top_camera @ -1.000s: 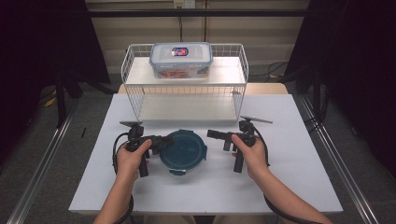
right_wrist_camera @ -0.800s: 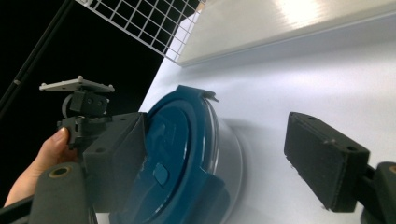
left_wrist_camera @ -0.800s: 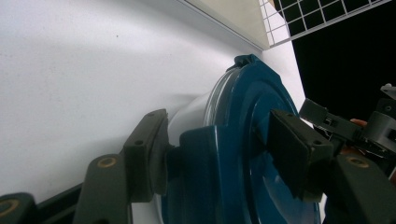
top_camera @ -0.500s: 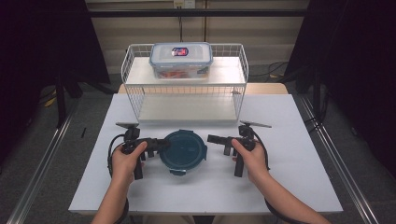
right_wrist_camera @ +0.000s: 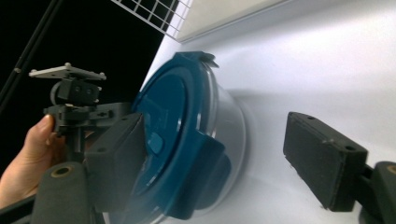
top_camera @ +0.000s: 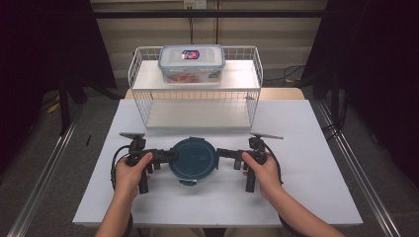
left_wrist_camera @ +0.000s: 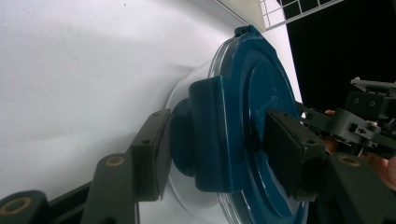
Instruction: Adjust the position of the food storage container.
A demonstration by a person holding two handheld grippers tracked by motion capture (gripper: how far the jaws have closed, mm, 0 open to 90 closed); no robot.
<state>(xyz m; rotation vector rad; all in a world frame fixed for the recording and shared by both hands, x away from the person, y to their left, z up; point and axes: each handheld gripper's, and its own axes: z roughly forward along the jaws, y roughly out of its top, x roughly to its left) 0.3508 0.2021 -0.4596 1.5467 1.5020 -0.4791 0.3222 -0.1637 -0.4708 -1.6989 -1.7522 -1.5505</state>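
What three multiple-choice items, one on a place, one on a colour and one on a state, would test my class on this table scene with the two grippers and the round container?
1. Where does the rectangular clear container stand?
A. on the top shelf of the white wire rack
B. on the table in front of the rack
C. on the rack's lower shelf

2. What colour is the lid of the round container?
A. red
B. dark blue
C. yellow

3. How do the jaws of the right gripper stand?
A. shut with nothing between them
B. open, astride the container's side clip
C. pointing away from the container

Key: 1 A, the high view shows it up on the top shelf. 2 B, the lid looks dark blue in all views. 3 B, the right gripper view shows a clear gap to one pad.
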